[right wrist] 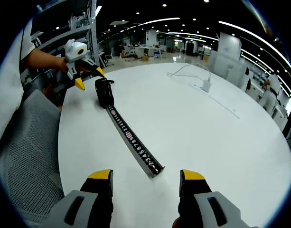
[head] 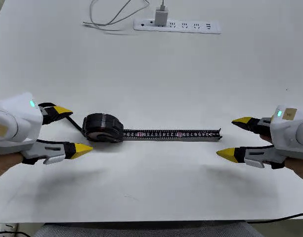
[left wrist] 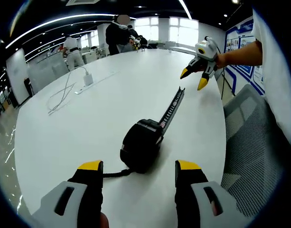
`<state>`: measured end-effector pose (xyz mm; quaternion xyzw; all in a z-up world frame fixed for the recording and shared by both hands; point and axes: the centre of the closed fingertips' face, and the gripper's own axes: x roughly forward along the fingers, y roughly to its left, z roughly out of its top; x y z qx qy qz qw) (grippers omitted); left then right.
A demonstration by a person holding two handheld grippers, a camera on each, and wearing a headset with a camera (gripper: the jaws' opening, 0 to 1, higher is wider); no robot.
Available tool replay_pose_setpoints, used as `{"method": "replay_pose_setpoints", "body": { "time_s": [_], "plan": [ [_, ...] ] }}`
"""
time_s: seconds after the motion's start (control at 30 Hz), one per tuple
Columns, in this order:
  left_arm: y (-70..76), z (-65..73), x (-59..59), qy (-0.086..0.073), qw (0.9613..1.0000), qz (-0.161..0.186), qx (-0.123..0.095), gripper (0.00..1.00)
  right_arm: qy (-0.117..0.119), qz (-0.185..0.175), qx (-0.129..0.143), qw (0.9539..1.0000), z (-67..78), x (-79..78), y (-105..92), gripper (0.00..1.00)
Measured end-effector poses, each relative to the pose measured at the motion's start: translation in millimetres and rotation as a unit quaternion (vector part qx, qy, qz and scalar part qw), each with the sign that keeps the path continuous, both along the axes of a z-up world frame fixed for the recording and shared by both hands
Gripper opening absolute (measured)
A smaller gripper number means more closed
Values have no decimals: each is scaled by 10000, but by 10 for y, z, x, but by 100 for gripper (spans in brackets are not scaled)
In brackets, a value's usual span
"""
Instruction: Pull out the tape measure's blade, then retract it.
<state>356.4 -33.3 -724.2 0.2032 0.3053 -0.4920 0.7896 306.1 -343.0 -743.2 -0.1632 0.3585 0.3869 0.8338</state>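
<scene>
Black tape measure (head: 102, 128) by left tongs (head: 81, 129), blade (head: 171, 134) toward right tongs (head: 225, 137), both spread, empty

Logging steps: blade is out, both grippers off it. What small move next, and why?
Probably close the left gripper on the case, just ahead of its open jaws, to retract: the blade lies extended, the right gripper open and off it.
</scene>
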Motion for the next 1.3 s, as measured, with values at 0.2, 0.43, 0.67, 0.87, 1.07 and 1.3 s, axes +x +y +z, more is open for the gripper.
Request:
{"method": "replay_pose_setpoints", "body": {
  "time_s": [0.2, 0.43, 0.67, 0.87, 1.07, 1.3],
  "plan": [
    [94, 43, -80, 61, 9994, 303, -154, 65, -5, -145, 98, 9998, 37, -117, 14, 63],
    [193, 66, -175, 61, 9977, 602, -295, 73, -17, -291, 168, 9994, 47, -237, 7, 72],
    [311, 13, -255, 69, 9951, 910, -389, 77, -71, -426, 219, 9988, 46, -335, -8, 78],
    [389, -38, -366, 30, 9934, 1078, -395, 80, -85, -456, 289, 9985, 66, -413, 26, 82],
    [430, -114, -510, 90, 9918, 1200, -430, 82, -149, -625, 399, 9971, 72, -486, 8, 85],
    [442, -127, -606, 182, 9897, 1309, -559, 82, -222, -738, 364, 9964, 24, -541, -53, 86]
  ]
}}
